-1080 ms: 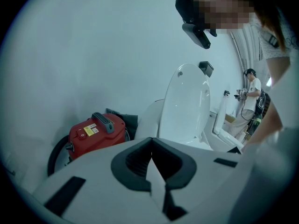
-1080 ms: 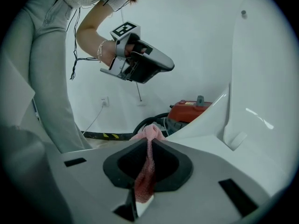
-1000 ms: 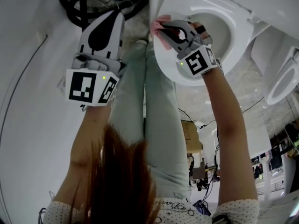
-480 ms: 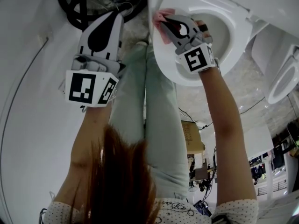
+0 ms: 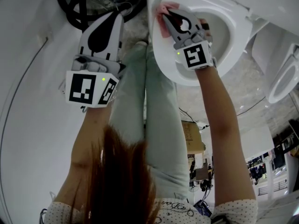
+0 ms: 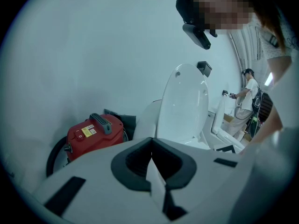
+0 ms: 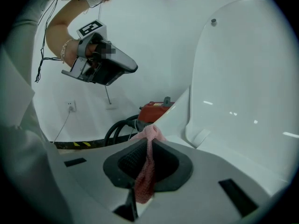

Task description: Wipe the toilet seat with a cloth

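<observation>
Evidently mid-wipe, the right tongs (image 5: pixel 165 13) gripped the pink cloth (image 5: pixel 162 28) against the left edge of the toilet seat (image 5: pixel 164 59), the left tongs (image 5: pixel 116 17) held aside, closed and empty; the next stroke likely required dragging along the rim.

The cloth (image 5: pixel 161 23) was a small pink piece of open, net-like weave, pinched into a narrow crumpled strip between the closed jaws of the right gripper (image 5: pixel 167 14), with a loose tuft poking out past the tips (image 7: pixel 148 133). It was pressed onto the near left part of the toilet seat (image 5: pixel 167 63). The seat was a glossy white oval ring, lying down flat with its wide opening towards the right of the head view
</observation>
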